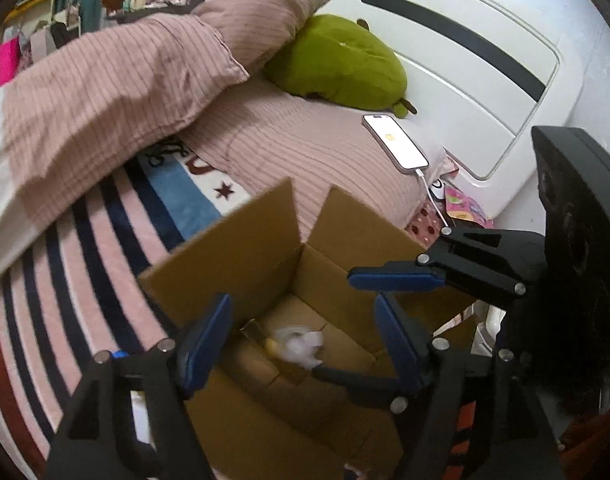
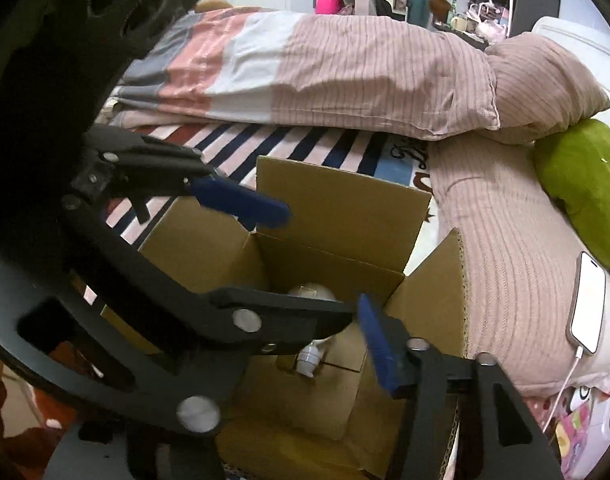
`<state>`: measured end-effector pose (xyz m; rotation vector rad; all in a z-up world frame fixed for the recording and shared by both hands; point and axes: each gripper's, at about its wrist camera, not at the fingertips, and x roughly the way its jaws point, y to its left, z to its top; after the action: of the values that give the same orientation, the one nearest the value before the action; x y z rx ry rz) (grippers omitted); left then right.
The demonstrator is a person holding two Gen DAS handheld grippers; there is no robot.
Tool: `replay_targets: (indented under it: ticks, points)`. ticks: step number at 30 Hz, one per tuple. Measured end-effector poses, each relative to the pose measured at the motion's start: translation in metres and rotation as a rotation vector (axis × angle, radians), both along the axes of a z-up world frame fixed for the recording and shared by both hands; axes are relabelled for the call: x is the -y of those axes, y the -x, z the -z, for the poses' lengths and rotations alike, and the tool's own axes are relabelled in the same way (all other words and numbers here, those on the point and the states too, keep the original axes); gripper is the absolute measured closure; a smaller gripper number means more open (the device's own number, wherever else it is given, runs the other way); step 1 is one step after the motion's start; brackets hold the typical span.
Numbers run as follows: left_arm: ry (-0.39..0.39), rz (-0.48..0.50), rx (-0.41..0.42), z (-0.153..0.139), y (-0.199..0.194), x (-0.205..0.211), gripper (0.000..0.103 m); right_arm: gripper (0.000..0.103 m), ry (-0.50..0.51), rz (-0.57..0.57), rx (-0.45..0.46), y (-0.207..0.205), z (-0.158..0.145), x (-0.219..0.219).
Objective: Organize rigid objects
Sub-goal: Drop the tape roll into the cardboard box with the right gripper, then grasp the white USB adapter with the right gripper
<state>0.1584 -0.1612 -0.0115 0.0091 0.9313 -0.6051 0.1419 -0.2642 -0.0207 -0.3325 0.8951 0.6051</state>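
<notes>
1. Cardboard box (image 1: 265, 264) stands open on the bed, flaps up. A white rigid object (image 1: 301, 346) lies on the box floor; motion blur hides its exact shape in the left wrist view. In the right wrist view it reads as a white bulb-like item (image 2: 311, 354), partly masked by a black gripper arm.

2. Left gripper (image 1: 301, 340): jaws spread wide, nothing between the blue pads (image 1: 207, 340). It hangs over the box mouth, the object at 12 o'clock from it.

3. Right gripper (image 2: 321, 340): one blue finger (image 2: 379, 348) shows clearly; the opposite finger is confused with the other tool's arm. Judged open and empty.

4. Hazard, tool collision. Both grippers crowd the same opening. In the left wrist view the right gripper's finger (image 1: 397, 280) enters from 3 o'clock, close to the left tool's pad. Simultaneous descent probably causes linkages to strike.

5. Hazard, flap snag. The upright flap (image 2: 341, 204) at 12 o'clock and the corner flap (image 2: 433, 280) at 2 o'clock stand beside the tools. A sideways withdrawal could catch a flap and tip the box, since soft bedding gives poor support.

6. Hazard, object damage. If the item is a glass bulb, hard contact or a drop could break it.

7. Hazard, nearby phone (image 1: 395, 142) at 1 o'clock with its cable (image 1: 433, 200) trailing near the box. A shifted box could drag it.
</notes>
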Motion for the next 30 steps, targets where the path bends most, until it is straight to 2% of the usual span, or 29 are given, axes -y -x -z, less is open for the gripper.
replay_targets:
  ticks: [4, 6, 9, 15, 20, 23, 30]
  points:
    - [0.006, -0.071, 0.055, -0.013, 0.019, -0.036, 0.027, 0.047, -0.043, -0.005, 0.01, 0.009, -0.01, -0.006]
    - [0.007, -0.134, 0.097, -0.022, 0.037, -0.064, 0.026, 0.037, -0.095, -0.023, 0.033, 0.022, -0.021, -0.013]
    - [0.009, -0.22, 0.151, -0.029, 0.063, -0.101, 0.019, 0.036, -0.177, -0.062, 0.064, 0.046, -0.038, -0.031]
    - [0.032, -0.385, 0.202, -0.017, 0.117, -0.184, 0.018, 0.036, -0.286, -0.161, 0.062, 0.095, -0.045, -0.091]
    - [0.032, -0.476, 0.196, 0.014, 0.144, -0.227, 0.018, 0.036, -0.286, -0.217, -0.01, 0.11, -0.016, -0.142]
    - [0.039, -0.505, 0.18, 0.032, 0.155, -0.244, 0.018, 0.036, -0.251, -0.207, -0.068, 0.104, 0.012, -0.17]
    - [0.077, -0.55, 0.158, 0.061, 0.168, -0.265, 0.018, 0.037, -0.007, -0.063, -0.027, 0.059, 0.087, -0.196]
